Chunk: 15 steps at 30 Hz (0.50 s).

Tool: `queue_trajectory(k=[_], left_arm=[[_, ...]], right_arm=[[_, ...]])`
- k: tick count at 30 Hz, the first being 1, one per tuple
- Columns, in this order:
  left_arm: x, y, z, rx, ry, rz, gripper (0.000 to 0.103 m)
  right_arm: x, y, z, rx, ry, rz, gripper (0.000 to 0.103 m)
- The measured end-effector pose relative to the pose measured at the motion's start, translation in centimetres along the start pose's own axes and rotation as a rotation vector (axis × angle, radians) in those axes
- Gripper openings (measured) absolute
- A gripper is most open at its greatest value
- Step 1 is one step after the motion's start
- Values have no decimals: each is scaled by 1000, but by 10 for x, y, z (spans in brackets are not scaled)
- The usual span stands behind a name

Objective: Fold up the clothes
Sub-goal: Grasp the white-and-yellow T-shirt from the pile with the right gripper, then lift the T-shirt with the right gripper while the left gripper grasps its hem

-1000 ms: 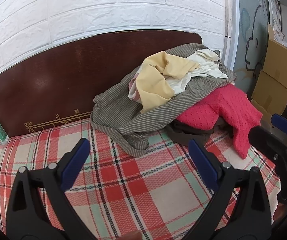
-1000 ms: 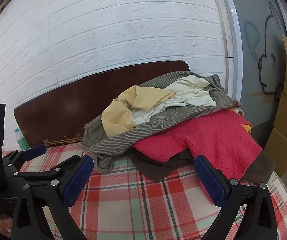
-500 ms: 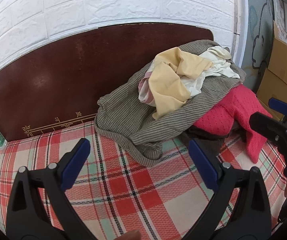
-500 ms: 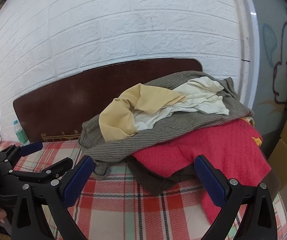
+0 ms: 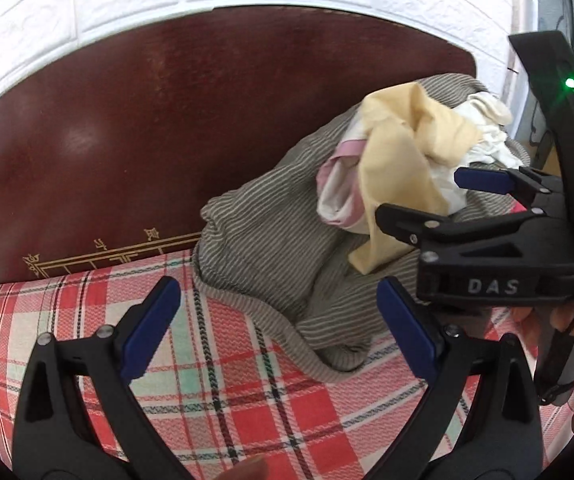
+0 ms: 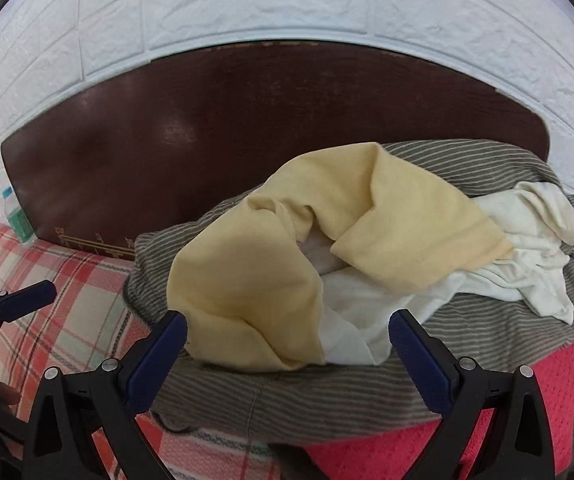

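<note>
1. At far left, relative to the headboard [image 6: 271,120], I see a water bottle [image 6: 17,218] standing at the board's left end, on the plaid bedcover [image 5: 247,392]. In the right wrist view the bottle sits nearer the picture's left edge than it did half a second ago.
2. My left gripper [image 5: 279,328] is released: its blue pads [image 5: 149,326] stand wide apart with only bedcover between them. It hangs over the cover in front of the headboard, nearer the board than before, which now fills most of that view.
3. The clothes pile lies against the headboard's right half. The striped grey garment [image 5: 263,240] forms its base and drapes down onto the cover; its hem lies just beyond the left gripper's right pad.
4. The yellow garment [image 6: 287,264] sits on top of the striped one, with a white garment [image 6: 527,248] to its right and a pink-edged white piece [image 5: 339,196] at its left in the left wrist view.
5. My right gripper [image 6: 287,356] is also released, holding nothing. It has closed in on the pile: the yellow garment now lies between and just beyond its pads, whereas earlier the pads framed the pile's lower front.
6. The red knit [image 6: 527,408] shows under the striped garment, at the pile's lower right.
7. In the left wrist view the right gripper's body now covers the pile's right side.
</note>
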State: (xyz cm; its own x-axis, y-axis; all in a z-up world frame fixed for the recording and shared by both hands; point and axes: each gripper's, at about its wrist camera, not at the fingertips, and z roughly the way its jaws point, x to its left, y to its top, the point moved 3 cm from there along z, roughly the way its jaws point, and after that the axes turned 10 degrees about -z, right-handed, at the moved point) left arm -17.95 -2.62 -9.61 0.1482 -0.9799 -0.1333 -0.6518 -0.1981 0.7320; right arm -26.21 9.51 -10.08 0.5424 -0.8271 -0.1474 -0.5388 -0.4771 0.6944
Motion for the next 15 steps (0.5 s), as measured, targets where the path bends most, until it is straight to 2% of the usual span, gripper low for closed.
queue_trajectory(k=[1, 3, 5, 8, 15], left_arm=[[3, 0, 3, 4, 5, -4, 99], [9, -3, 8, 15, 10, -13, 99], [14, -5, 10, 22, 13, -20, 99], [19, -6, 5, 17, -1, -30, 99], [9, -6, -33, -37, -101, -17, 99]], right_arm=[[0, 0, 5, 12, 1, -2, 100], [0, 0, 16, 36, 3, -6, 83], [0, 0, 27, 60, 4, -10, 26], [-8, -2, 15, 27, 47, 43, 10], [-31, 14, -98, -190, 201, 173, 8]])
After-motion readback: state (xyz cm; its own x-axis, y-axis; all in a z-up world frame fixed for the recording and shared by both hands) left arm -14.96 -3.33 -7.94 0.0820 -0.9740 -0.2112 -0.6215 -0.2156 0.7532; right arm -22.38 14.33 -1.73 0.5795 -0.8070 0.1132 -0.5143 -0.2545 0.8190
